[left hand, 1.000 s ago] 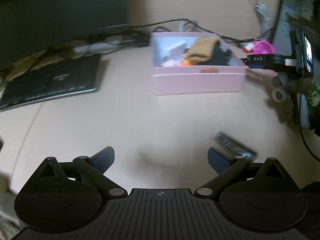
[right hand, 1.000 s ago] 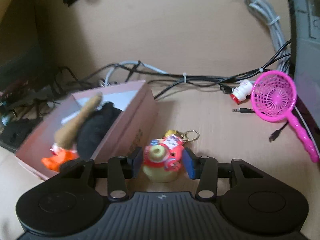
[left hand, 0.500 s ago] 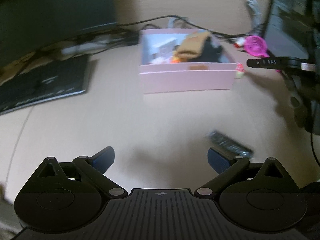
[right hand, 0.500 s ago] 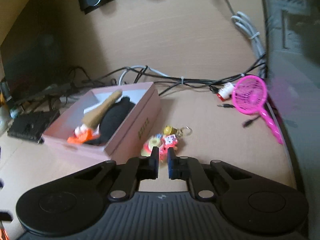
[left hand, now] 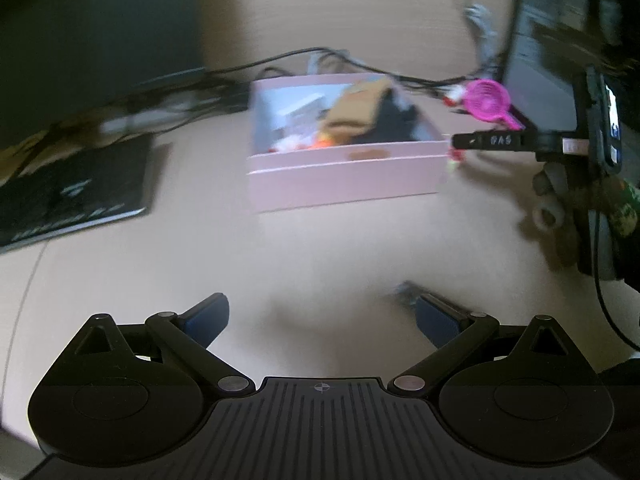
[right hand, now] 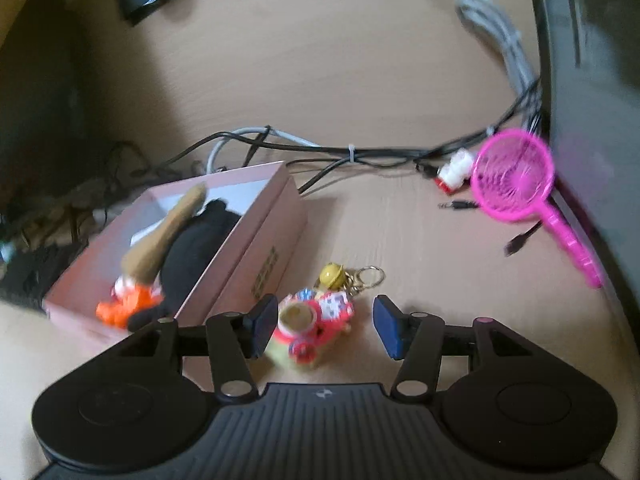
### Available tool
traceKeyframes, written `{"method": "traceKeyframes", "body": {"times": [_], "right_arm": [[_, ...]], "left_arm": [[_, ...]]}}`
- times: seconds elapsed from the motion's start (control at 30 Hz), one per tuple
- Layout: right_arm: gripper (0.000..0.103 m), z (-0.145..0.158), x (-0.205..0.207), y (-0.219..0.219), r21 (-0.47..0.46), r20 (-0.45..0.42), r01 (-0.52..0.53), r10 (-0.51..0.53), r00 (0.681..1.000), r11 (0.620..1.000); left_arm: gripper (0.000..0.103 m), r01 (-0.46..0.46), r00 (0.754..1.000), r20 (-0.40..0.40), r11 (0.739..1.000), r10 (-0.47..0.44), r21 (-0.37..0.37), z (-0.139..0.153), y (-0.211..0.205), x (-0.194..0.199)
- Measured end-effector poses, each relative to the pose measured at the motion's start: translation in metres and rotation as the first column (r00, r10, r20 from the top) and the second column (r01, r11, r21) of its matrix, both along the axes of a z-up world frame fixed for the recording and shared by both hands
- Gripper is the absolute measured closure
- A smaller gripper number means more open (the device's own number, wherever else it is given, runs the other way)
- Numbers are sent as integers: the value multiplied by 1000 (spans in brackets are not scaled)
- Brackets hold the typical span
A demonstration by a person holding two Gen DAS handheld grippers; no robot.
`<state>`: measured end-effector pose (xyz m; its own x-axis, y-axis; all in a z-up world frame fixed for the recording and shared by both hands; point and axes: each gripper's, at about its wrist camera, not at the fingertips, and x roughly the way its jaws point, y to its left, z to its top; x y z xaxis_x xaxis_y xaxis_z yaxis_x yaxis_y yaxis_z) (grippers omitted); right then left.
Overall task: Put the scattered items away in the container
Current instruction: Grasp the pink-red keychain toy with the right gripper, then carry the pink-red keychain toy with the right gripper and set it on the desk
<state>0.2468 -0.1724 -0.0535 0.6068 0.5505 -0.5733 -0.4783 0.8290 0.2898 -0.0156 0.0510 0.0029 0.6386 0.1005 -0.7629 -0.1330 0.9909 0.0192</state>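
Keychain toy (right hand: 310, 330), a red-and-yellow charm with a gold bell and ring, lies on the counter (right hand: 360, 80) just right of the pink box (right hand: 256, 256), between the spread jaws of the right hand-held gripper (right hand: 325, 326). The left finger sits close against the toy; the right finger stands apart, so the toy is off-centre in the gap.

Judging from that offset, a closing pinch may shove the toy sideways or catch only its soft edge, letting it twist out on the lift. The loose bell and ring could dangle and snag on the box wall as it goes over. The box wall is very near the left finger, so a low carry may knock it.

The box already holds a tan plush, a black soft thing and something orange, piled toward the near end; the far end looks freer for a drop.

The left hand-held gripper (left hand: 322, 316) is spread wide and holds nothing, low over the counter; a small dark object (left hand: 408, 292) peeks from behind its right finger, too blurred to name.

A pink scoop (right hand: 520, 184), a small red-and-white thing (right hand: 452, 170) and tangled cables (right hand: 352, 156) lie far right, the cables running behind the box; a black notebook (left hand: 76, 192) rests at left.
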Motion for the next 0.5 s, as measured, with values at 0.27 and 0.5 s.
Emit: {"method": "traceKeyframes", "body": {"times": [0.27, 0.5], "right_arm": [[52, -9, 3, 5, -56, -4, -105, 105, 994, 993], [52, 14, -50, -32, -98, 30, -78, 81, 996, 992]], "left_arm": [[1, -127, 992, -26, 992, 127, 7, 1, 14, -12], [1, -28, 999, -33, 1000, 28, -7, -3, 1, 3]]}}
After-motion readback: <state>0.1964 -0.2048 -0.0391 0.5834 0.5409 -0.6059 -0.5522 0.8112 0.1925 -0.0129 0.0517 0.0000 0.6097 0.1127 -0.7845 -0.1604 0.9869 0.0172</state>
